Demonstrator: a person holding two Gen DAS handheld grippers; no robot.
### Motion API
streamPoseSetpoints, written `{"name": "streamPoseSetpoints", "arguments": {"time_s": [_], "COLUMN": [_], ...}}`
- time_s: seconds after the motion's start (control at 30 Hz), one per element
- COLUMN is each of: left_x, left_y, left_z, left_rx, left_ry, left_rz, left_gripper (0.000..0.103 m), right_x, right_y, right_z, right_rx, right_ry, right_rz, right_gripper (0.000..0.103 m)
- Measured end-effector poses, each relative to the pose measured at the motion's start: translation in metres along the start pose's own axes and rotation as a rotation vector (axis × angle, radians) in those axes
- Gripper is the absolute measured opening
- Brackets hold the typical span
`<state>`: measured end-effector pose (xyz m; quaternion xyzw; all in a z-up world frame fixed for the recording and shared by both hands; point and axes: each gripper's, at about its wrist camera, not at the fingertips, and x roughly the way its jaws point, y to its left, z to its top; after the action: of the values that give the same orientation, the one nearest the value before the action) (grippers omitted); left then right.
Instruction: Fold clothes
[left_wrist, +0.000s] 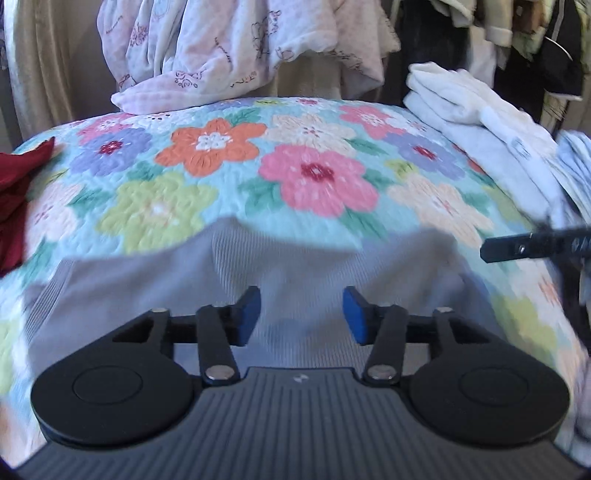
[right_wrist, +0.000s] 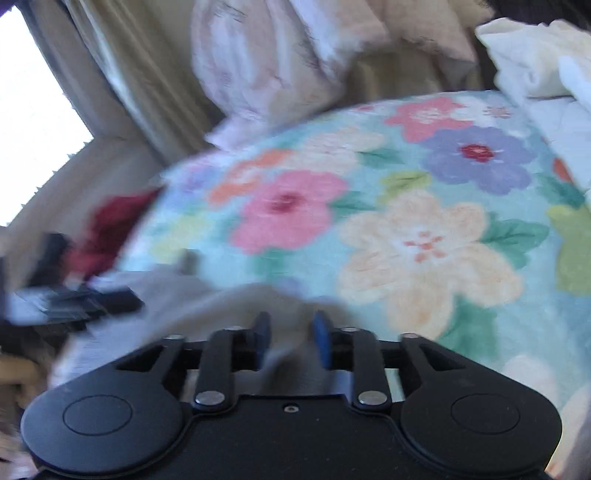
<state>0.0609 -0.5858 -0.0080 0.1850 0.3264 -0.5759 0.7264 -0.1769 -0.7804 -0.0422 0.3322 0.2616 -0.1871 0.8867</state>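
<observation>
two piles, red cloth (left_wrist: 14, 199) and white stack (left_wrist: 461, 99), flank quilt (left_wrist: 258, 166).

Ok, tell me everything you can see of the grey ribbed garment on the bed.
The grey ribbed garment is a pale lilac-grey knit with fine ribbing, soft and thin-looking. It lies spread on the floral quilt at the near edge, its far hem wavy and slightly rumpled. The left claw hangs open above its middle, pads apart with cloth showing between. In the blurred right wrist view, the right claw hangs open over its edge.
</observation>
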Motion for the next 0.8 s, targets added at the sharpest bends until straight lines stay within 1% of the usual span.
{"name": "streamPoseSetpoints", "arguments": {"time_s": [0.03, 0.1, 0.17, 0.2, 0.23, 0.27, 0.3, 0.33, 0.37, 0.4, 0.43, 0.47, 0.53, 0.63, 0.67, 0.7, 0.73, 0.77, 0.8], "left_x": [-0.009, -0.026, -0.038, -0.043, -0.047, -0.049, -0.051, -0.053, -0.055, -0.059, -0.063, -0.067, -0.072, -0.066, -0.061, -0.056, -0.051, -0.048, -0.045], "left_y": [-0.002, -0.005, -0.007, -0.007, -0.007, -0.007, -0.007, -0.007, -0.008, -0.011, -0.015, -0.019, -0.025, -0.039, -0.044, -0.049, -0.055, -0.061, -0.067], "left_z": [-0.01, -0.029, -0.046, -0.054, -0.062, -0.068, -0.075, -0.081, -0.085, -0.088, -0.09, -0.092, -0.091, -0.089, -0.088, -0.089, -0.091, -0.093, -0.096], "left_rx": [-0.009, -0.041, -0.073, -0.087, -0.101, -0.115, -0.128, -0.141, -0.141, -0.122, -0.096, -0.071, -0.039, -0.01, -0.008, -0.003, 0.003, 0.012, 0.022], "left_ry": [-0.001, -0.003, -0.013, -0.022, -0.031, -0.035, -0.037, -0.038, -0.036, -0.037, -0.043, -0.052, -0.063, -0.06, -0.048, -0.031, -0.014, -0.002, 0.005], "left_rz": [-0.005, -0.021, -0.028, -0.029, -0.03, -0.027, -0.023, -0.019, -0.011, -0.003, 0.004, 0.0, -0.04, -0.086, -0.099, -0.107, -0.113, -0.117, -0.117], "left_gripper": [0.053, 0.054, 0.055, 0.056, 0.056, 0.056, 0.056, 0.056, 0.056, 0.056, 0.056, 0.056, 0.056, 0.057, 0.058, 0.058, 0.058, 0.058, 0.058], "right_x": [-0.003, 0.0, 0.009, 0.014, 0.017, 0.018, 0.017, 0.014, 0.008, -0.001, -0.013, -0.021, -0.031, -0.019, -0.017, -0.017, -0.02, -0.026, -0.031], "right_y": [0.004, 0.016, 0.029, 0.036, 0.043, 0.05, 0.058, 0.065, 0.07, 0.07, 0.069, 0.066, 0.057, 0.057, 0.058, 0.057, 0.056, 0.053, 0.05], "right_z": [-0.007, -0.026, -0.047, -0.055, -0.061, -0.065, -0.067, -0.065, -0.062, -0.058, -0.054, -0.054, -0.059, -0.066, -0.066, -0.065, -0.065, -0.067, -0.069], "right_rx": [0.009, 0.01, -0.023, -0.046, -0.082, -0.128, -0.188, -0.249, -0.283, -0.28, -0.258, -0.231, -0.182, -0.196, -0.198, -0.194, -0.178, -0.146, -0.111], "right_ry": [0.031, 0.121, 0.21, 0.235, 0.236, 0.222, 0.198, 0.166, 0.132, 0.092, 0.052, 0.031, 0.031, 0.095, 0.107, 0.11, 0.103, 0.088, 0.074], "right_rz": [0.042, 0.057, 0.012, -0.023, -0.047, -0.063, -0.066, -0.066, -0.072, -0.071, -0.064, -0.066, -0.098, -0.195, -0.223, -0.246, -0.27, -0.28, -0.277], "right_gripper": [0.054, 0.055, 0.055, 0.055, 0.055, 0.052, 0.041, 0.007, 0.006, 0.006, 0.006, 0.005, 0.005, 0.006, 0.009, 0.009, 0.013, 0.022, 0.024]}}
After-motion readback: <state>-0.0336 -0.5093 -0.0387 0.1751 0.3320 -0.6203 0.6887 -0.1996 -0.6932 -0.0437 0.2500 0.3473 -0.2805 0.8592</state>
